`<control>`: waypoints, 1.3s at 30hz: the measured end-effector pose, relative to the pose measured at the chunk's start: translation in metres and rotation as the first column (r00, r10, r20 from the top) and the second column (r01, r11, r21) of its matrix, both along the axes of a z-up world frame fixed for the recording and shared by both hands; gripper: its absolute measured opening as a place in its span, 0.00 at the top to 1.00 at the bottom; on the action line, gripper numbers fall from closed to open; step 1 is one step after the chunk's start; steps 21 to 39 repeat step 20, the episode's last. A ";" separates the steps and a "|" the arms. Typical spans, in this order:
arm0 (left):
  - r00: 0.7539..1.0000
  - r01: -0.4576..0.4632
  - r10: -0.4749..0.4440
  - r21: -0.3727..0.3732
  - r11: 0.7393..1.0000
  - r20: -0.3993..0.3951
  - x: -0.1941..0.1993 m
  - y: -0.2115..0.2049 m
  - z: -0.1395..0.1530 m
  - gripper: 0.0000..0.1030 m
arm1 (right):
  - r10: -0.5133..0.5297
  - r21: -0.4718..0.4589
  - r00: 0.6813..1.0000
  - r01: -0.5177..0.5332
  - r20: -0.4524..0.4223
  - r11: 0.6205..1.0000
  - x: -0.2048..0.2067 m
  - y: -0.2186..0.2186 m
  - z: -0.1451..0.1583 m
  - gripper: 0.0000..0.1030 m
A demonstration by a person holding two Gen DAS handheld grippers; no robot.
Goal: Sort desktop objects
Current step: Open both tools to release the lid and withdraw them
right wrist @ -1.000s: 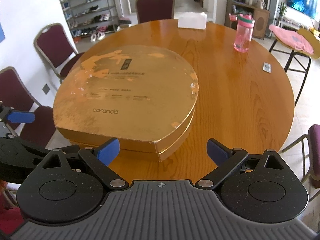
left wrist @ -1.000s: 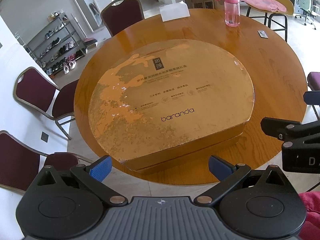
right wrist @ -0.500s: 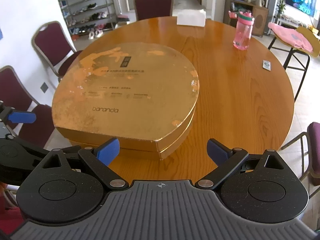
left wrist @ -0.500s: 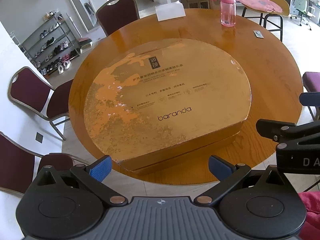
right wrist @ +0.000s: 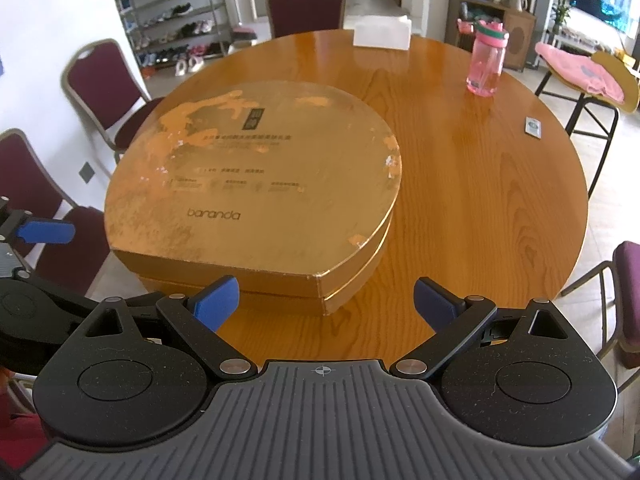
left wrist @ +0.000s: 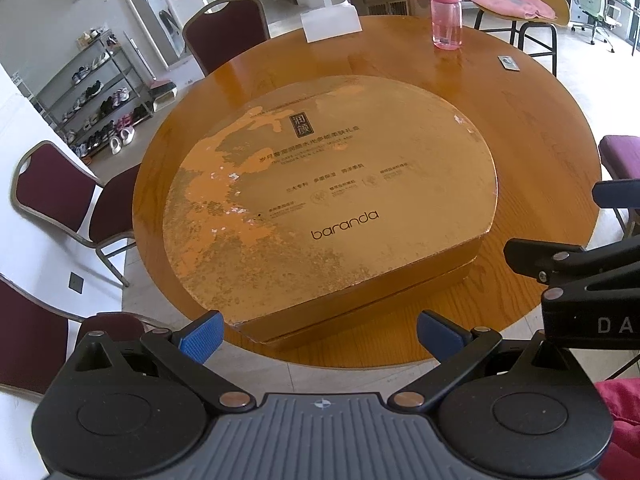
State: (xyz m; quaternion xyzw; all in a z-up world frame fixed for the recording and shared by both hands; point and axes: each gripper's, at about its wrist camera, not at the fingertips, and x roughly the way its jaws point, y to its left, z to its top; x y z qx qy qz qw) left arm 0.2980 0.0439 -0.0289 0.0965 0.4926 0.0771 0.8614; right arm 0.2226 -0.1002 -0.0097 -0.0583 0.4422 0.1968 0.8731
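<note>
A: Grippers?
B: Left gripper (left wrist: 318, 330) and right gripper (right wrist: 326, 300) spread apart, empty, short of the gold box (left wrist: 328, 196).
A: Beyond?
B: Pink bottle (right wrist: 486, 60), white box (right wrist: 382, 31), a small flat item (right wrist: 533, 126), possibly a remote. Approach stage; next, select one.

Both views are bright, lit by daylight that enters from the room's far side, toward 12 and 1 o'clock. Glare streaks the polished counter (left wrist: 520, 128) at 12 o'clock in the left wrist view, and the counter (right wrist: 480, 184) shines likewise in the right wrist view. The gold box (left wrist: 328, 200) casts a short, soft shadow toward 6 o'clock. Fisheye distortion bends chairs and walls at the edges, and the corners darken. Focus is sharp centrally; distant furniture looks slightly soft.
</note>
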 end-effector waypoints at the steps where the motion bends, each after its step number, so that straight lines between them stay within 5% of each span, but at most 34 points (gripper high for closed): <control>1: 1.000 0.001 -0.001 0.000 1.000 0.002 0.000 0.000 0.000 0.00 | 0.000 0.000 1.000 0.000 -0.001 1.000 0.000 0.000 0.000 0.05; 39: 0.999 0.046 -0.046 -0.035 0.998 0.000 0.006 0.001 -0.005 0.00 | -0.009 -0.002 1.000 0.009 -0.006 1.000 0.003 0.002 -0.002 0.05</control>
